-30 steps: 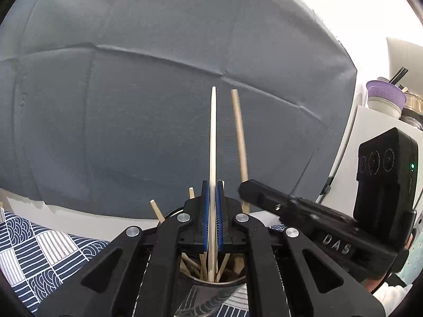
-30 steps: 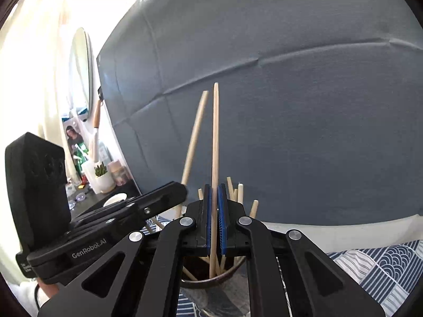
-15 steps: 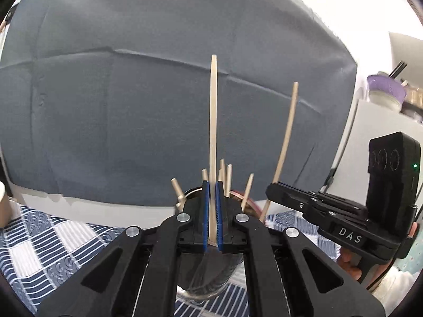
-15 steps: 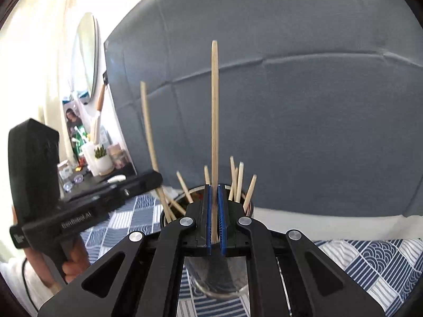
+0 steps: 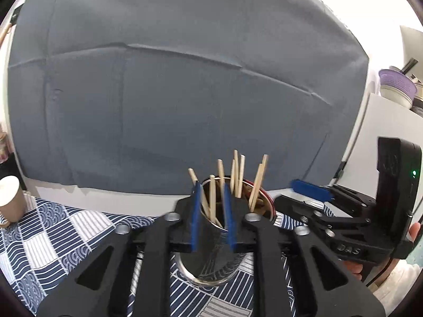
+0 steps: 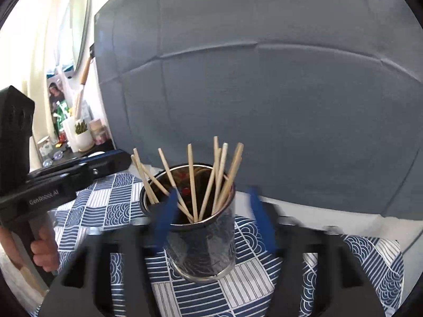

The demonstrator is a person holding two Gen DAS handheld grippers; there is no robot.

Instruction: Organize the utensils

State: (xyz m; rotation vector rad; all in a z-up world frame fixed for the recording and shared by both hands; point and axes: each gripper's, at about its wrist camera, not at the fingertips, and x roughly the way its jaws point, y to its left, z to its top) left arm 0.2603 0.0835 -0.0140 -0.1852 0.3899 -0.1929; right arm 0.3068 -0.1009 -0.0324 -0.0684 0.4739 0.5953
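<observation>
Pale wooden chopsticks [image 6: 193,182] are gathered in a shiny cylindrical metal cup [image 6: 202,248], which stands on a blue-and-white patterned tablecloth [image 6: 111,206] in front of a grey fabric backdrop [image 6: 264,92]. All the sticks in view are seen leaning inside the cup, fanned toward its rim; none is seen lying on the cloth, so the sorting is judged to be nearly or fully done, as far as these views reach.

The left gripper [image 5: 211,211] has just been opening: its blue pads stand apart with nothing pinched between them, only the cup and its sticks being seen beyond the gap. The right gripper [image 6: 211,219] has likewise just been opening, and wider; its jaws are blurred, spread either side of the cup and clear of it.

A paper cup [image 5: 10,200] is cut off at the left edge. A red patch inside the metal cup cannot be identified. The cloth nearest both cameras is hidden by the gripper bodies, so stray sticks there cannot be ruled out.
</observation>
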